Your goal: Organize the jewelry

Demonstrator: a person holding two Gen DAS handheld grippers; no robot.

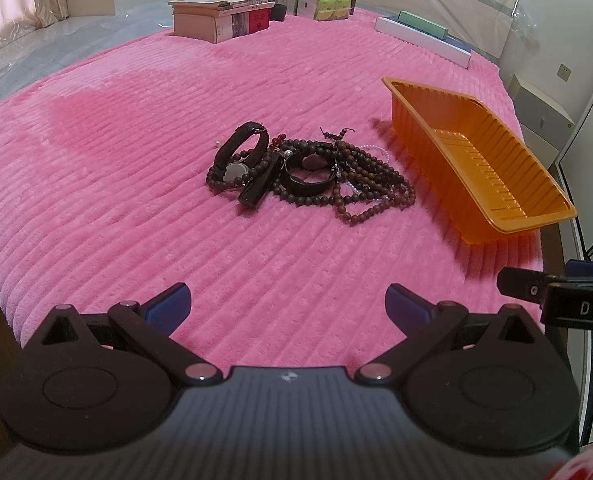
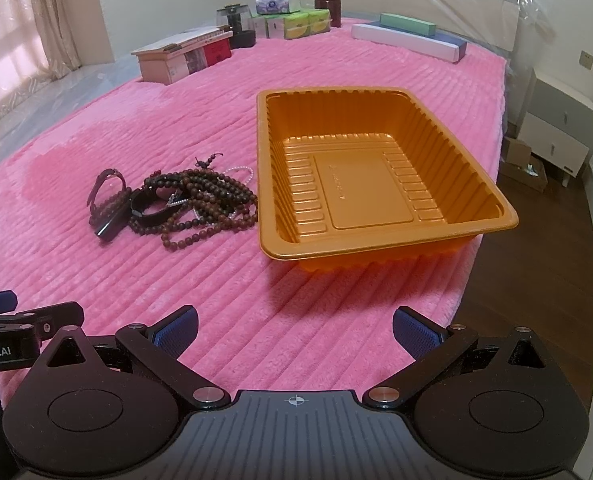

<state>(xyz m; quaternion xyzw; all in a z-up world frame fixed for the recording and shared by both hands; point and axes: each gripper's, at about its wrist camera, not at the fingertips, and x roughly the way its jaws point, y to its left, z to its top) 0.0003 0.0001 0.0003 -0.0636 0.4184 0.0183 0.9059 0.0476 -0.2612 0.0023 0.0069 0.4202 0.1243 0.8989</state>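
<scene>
On the pink ribbed plush blanket point(image 2: 336, 288): a broad soft bed for everything. To the right, tilted off the blanket's edge, the orange ribbed plastic tray point(image 2: 376, 224), bare inside. Left of it, just beside its near corner, the tangled heap of dark wooden bead strands, black bands and a small watch point(image 1: 308, 168). Nearest, the left gripper point(image 1: 287, 308) and right gripper point(image 2: 294, 330), both spread wide, both holding nothing, well short of the heap. Best practice, probably: down on one loose black band at the heap's left, pinched clear of the beads, lifted slowly so tangled strands could fall away, then over to the tray.
</scene>
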